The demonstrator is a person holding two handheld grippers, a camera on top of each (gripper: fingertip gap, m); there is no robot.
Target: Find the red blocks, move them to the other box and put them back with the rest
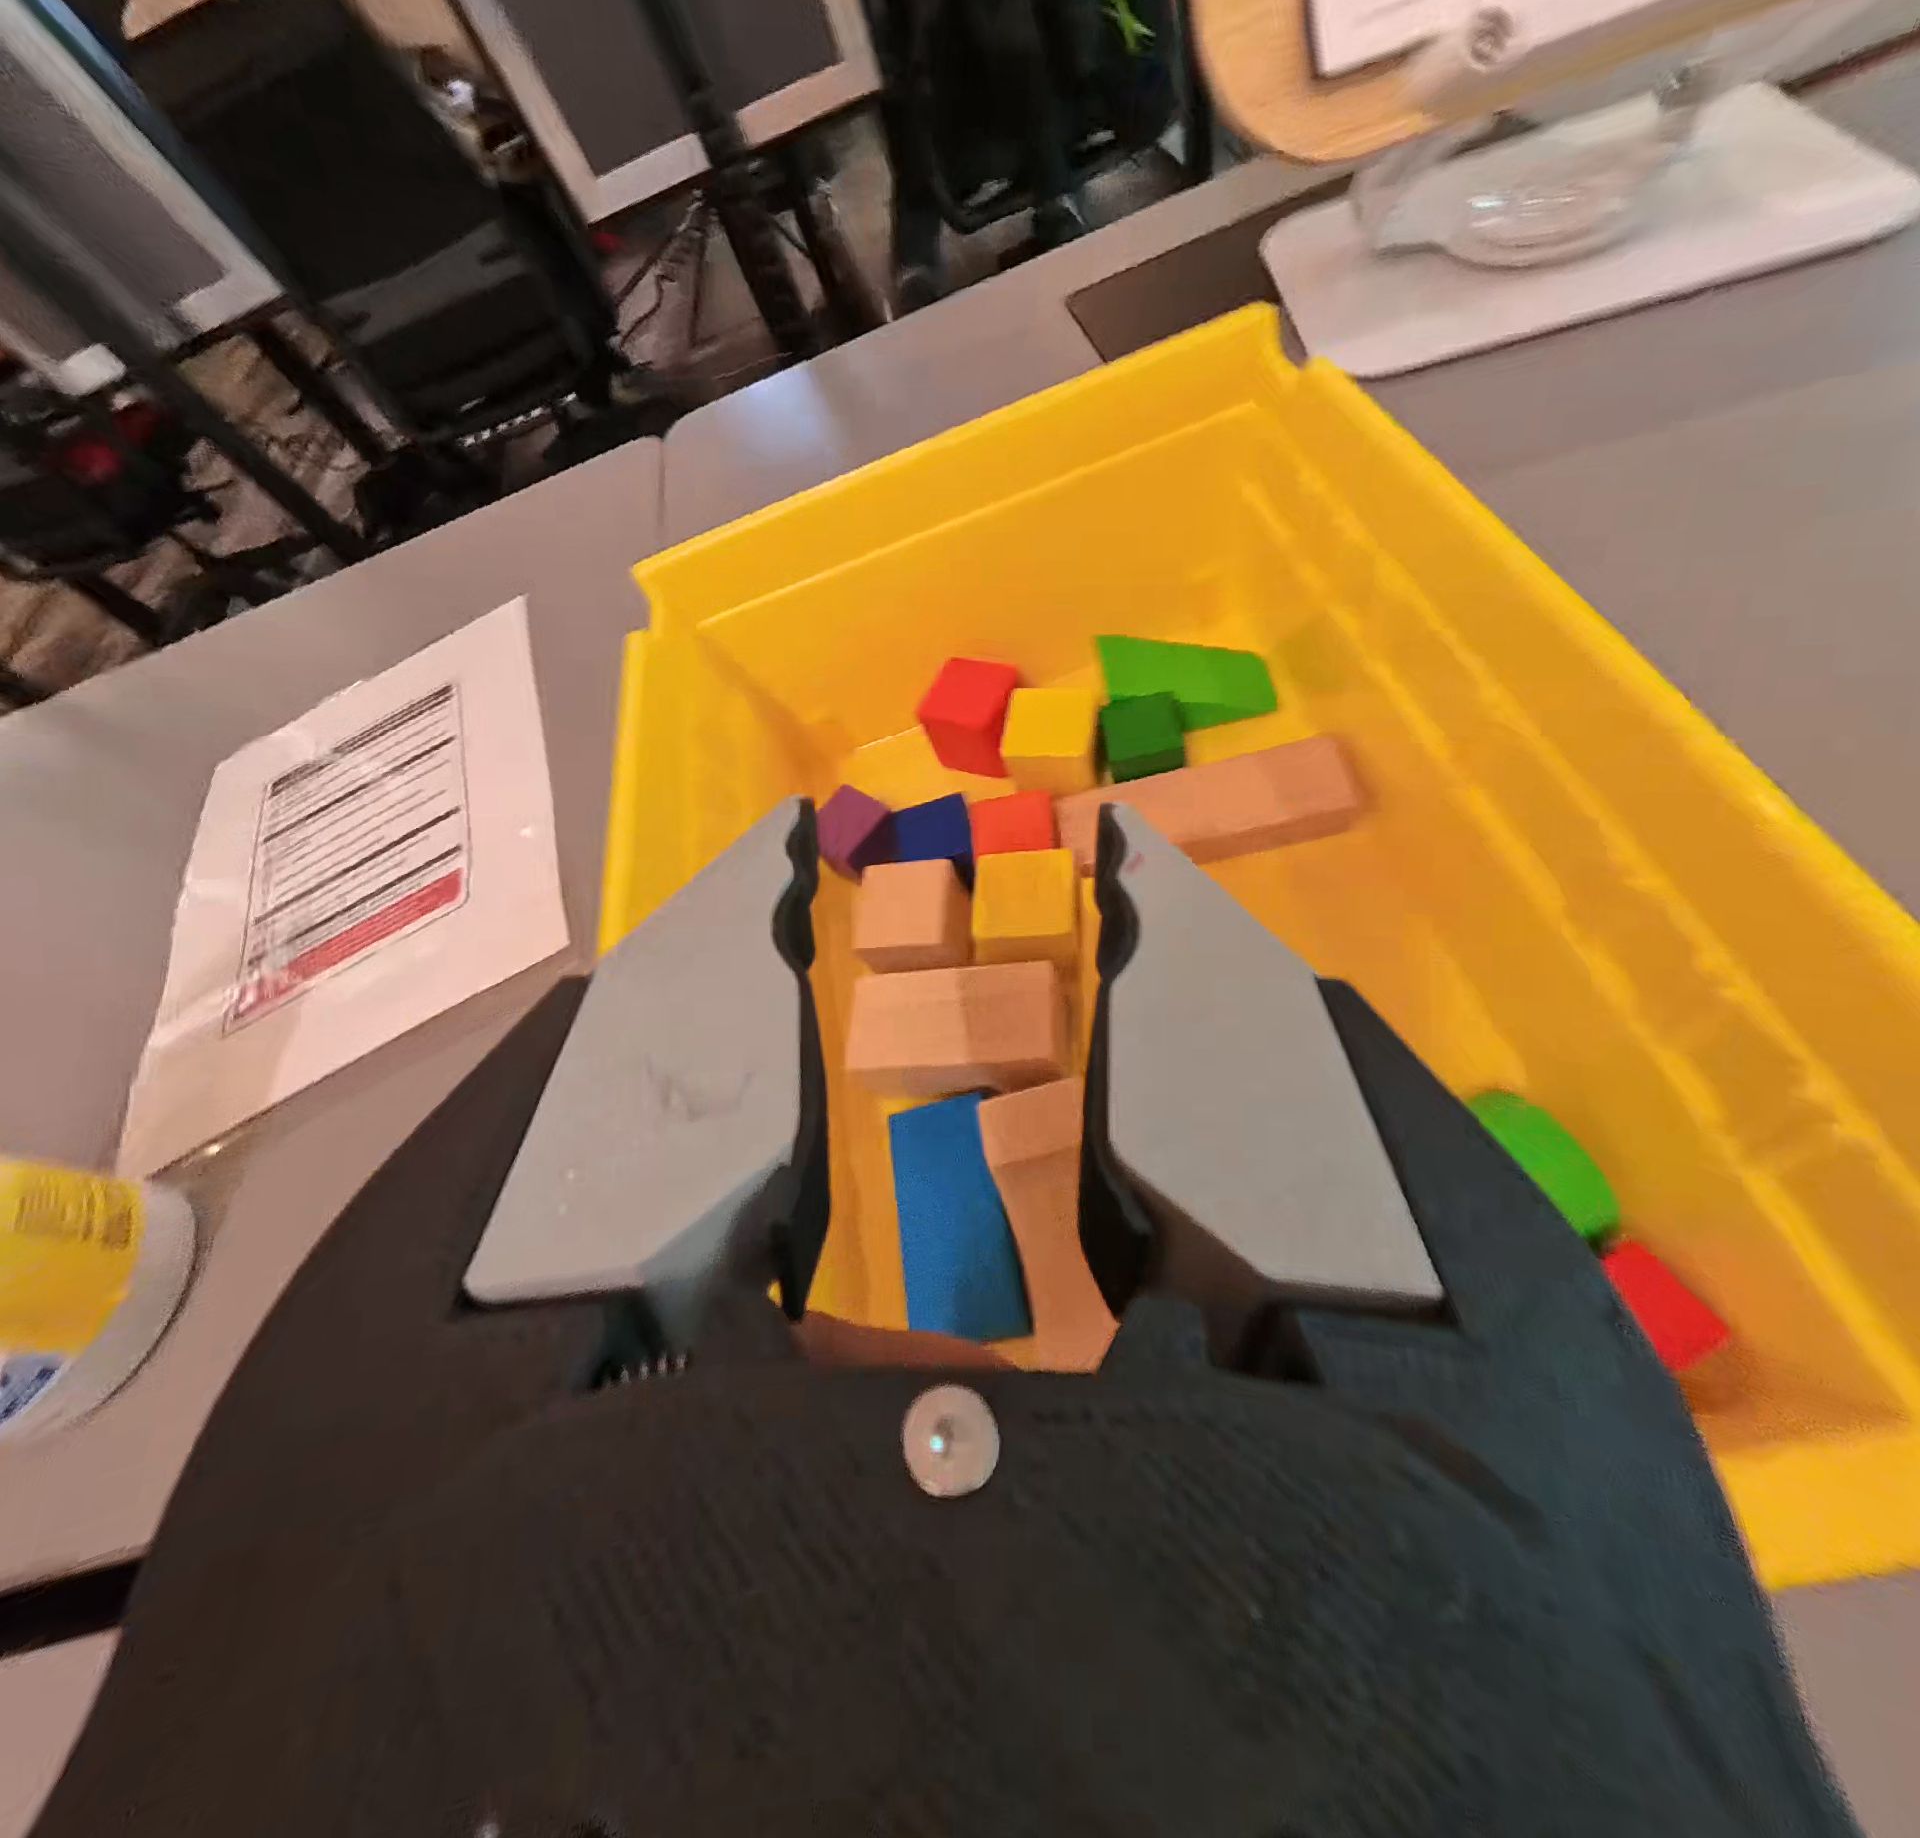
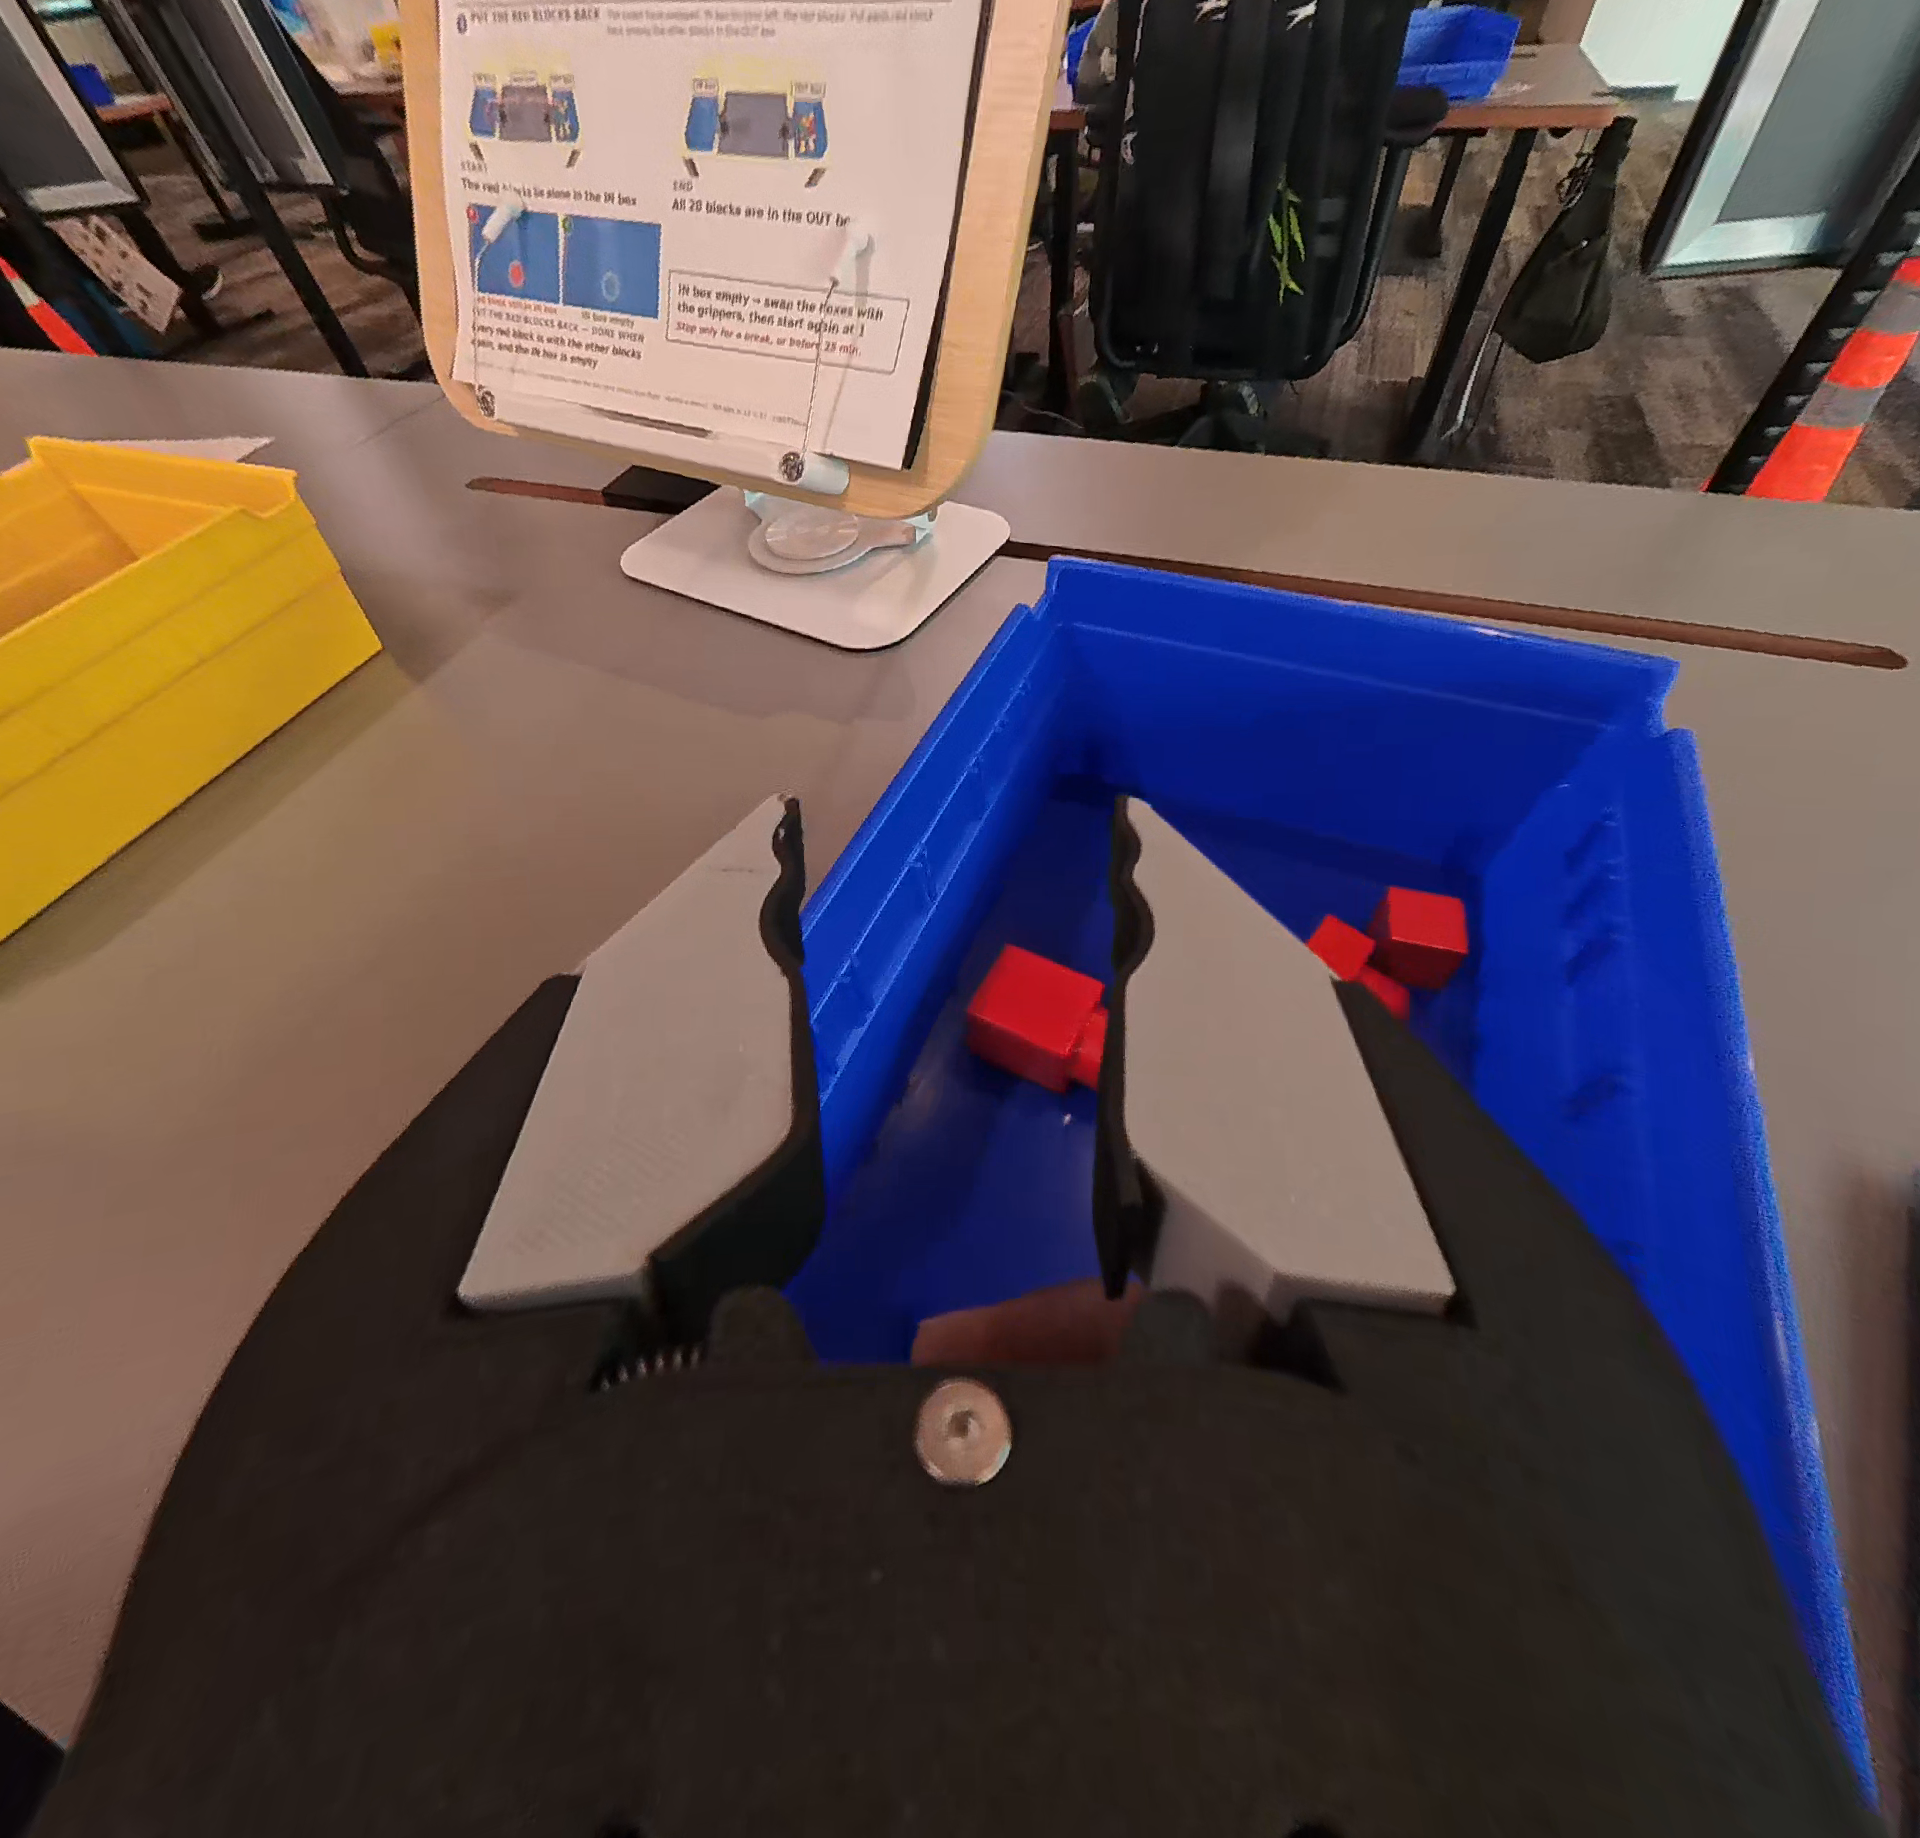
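The left gripper [image 1: 951, 843] hangs over the yellow plastic box [image 1: 1475, 666], fingers spread and empty; a red wooden cube [image 1: 968, 713] lies just ahead of its tips. The right gripper [image 2: 951, 832], also spread and empty, hovers over the blue plastic box [image 2: 1351, 687], where red blocks [image 2: 1034, 1014] already lie.

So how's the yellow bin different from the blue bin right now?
The yellow bin holds a mix of colours: natural wood, green, blue, yellow, purple and red blocks. The blue bin shows only red blocks. The left gripper hangs over the yellow bin, the right gripper over the blue bin. Both sit on the grey table.
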